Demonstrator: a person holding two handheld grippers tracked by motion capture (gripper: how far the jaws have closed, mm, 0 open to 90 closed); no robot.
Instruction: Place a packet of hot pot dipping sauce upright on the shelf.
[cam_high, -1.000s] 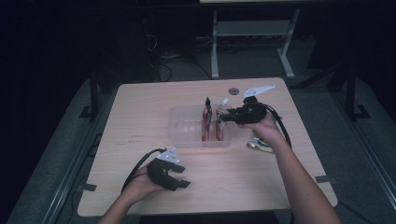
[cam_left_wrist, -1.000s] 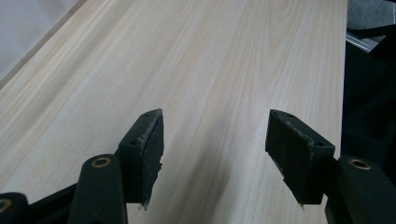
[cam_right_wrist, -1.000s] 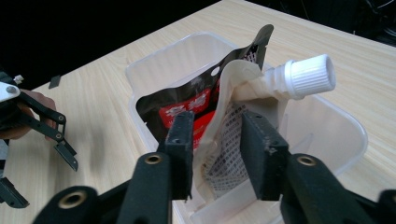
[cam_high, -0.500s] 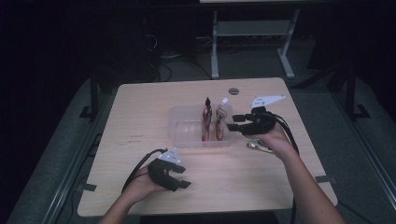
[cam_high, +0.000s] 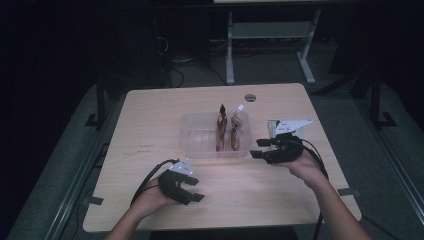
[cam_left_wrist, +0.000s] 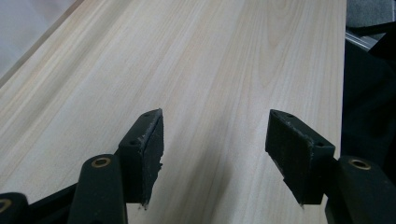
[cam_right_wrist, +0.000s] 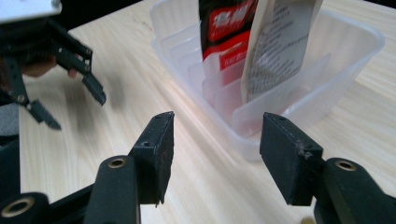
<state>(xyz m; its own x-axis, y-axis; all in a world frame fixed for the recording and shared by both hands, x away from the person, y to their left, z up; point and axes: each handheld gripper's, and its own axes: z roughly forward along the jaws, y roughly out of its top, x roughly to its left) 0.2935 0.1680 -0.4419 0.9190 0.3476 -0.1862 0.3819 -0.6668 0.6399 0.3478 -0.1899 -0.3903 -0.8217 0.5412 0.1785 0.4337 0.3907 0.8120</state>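
Clear plastic tray (cam_high: 197, 135) mid-table, holding a red pouch (cam_high: 220, 127) and a beige pouch (cam_high: 236, 129) upright in its right end slots. Right gripper (cam_high: 258, 148) just right of the tray, jaws spread, empty. Left gripper (cam_high: 194, 189) well in front of the tray, likewise spread, empty.

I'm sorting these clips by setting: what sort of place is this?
Probably a lab or workshop, not a home: a bare wooden table in a dark room, cables on the floor behind it, and a metal equipment stand beyond.
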